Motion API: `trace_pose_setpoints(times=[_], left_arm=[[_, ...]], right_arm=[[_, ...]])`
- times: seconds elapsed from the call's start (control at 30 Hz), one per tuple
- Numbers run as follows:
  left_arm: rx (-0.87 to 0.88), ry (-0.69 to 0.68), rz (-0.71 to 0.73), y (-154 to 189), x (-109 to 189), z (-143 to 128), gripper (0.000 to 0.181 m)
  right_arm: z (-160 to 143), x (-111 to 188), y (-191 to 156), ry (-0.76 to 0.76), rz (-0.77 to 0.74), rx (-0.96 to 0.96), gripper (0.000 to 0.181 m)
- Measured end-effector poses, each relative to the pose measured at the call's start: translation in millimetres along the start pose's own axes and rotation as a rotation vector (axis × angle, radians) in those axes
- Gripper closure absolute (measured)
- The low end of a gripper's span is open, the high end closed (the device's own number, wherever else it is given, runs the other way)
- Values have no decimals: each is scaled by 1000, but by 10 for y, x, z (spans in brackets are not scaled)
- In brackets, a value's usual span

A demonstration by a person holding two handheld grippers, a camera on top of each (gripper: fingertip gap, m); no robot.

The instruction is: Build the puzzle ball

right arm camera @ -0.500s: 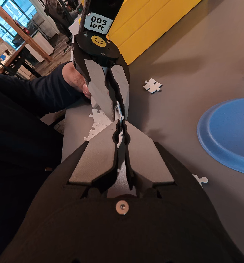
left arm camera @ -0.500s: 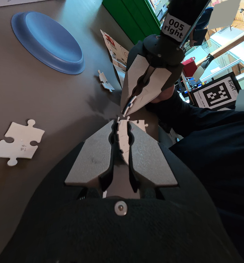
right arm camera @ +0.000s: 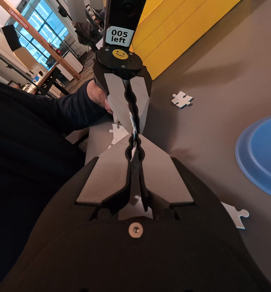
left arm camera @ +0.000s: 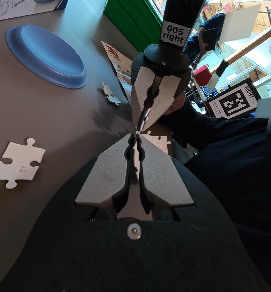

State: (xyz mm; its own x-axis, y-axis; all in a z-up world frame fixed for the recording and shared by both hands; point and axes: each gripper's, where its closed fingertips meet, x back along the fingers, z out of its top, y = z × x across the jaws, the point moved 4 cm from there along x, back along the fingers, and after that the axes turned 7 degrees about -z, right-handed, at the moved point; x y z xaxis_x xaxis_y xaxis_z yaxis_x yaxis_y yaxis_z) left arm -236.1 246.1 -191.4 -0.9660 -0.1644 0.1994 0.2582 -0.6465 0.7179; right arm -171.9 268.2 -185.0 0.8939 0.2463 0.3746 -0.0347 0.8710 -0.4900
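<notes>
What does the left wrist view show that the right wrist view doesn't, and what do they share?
Only the left wrist view shows the green panel, the printed leaflet and the framed marker sign. Only the right wrist view shows the yellow panel. Both show the left gripper and right gripper, each shut on a puzzle piece, tip to tip, plus the blue dish and loose white pieces on the table.

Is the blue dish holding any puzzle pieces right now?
No. The blue dish looks bare inside; loose pieces lie on the table beside it.
</notes>
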Motion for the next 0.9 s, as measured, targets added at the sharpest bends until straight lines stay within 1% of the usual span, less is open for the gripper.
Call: trace_pose_setpoints(times=[0.2, 0.33, 0.6, 0.67, 0.77, 0.9], left_arm=[[-1, 1, -3, 4, -1, 0, 181], [-3, -5, -17, 19, -6, -7, 181], [-31, -12, -18, 41, -19, -9, 181], [-30, 0, -20, 42, -7, 3, 181], [-16, 9, -42, 52, -8, 10, 181], [-13, -2, -35, 45, -26, 1, 180]], right_arm=[[-2, -17, -2, -7, -15, 14, 181], [-4, -12, -12, -16, 19, 4, 181], [-45, -25, -8, -107, 34, 46, 180], [-29, -28, 0, -99, 25, 43, 180], [-20, -14, -10, -86, 55, 17, 180], [-18, -4, -29, -68, 92, -8, 181]])
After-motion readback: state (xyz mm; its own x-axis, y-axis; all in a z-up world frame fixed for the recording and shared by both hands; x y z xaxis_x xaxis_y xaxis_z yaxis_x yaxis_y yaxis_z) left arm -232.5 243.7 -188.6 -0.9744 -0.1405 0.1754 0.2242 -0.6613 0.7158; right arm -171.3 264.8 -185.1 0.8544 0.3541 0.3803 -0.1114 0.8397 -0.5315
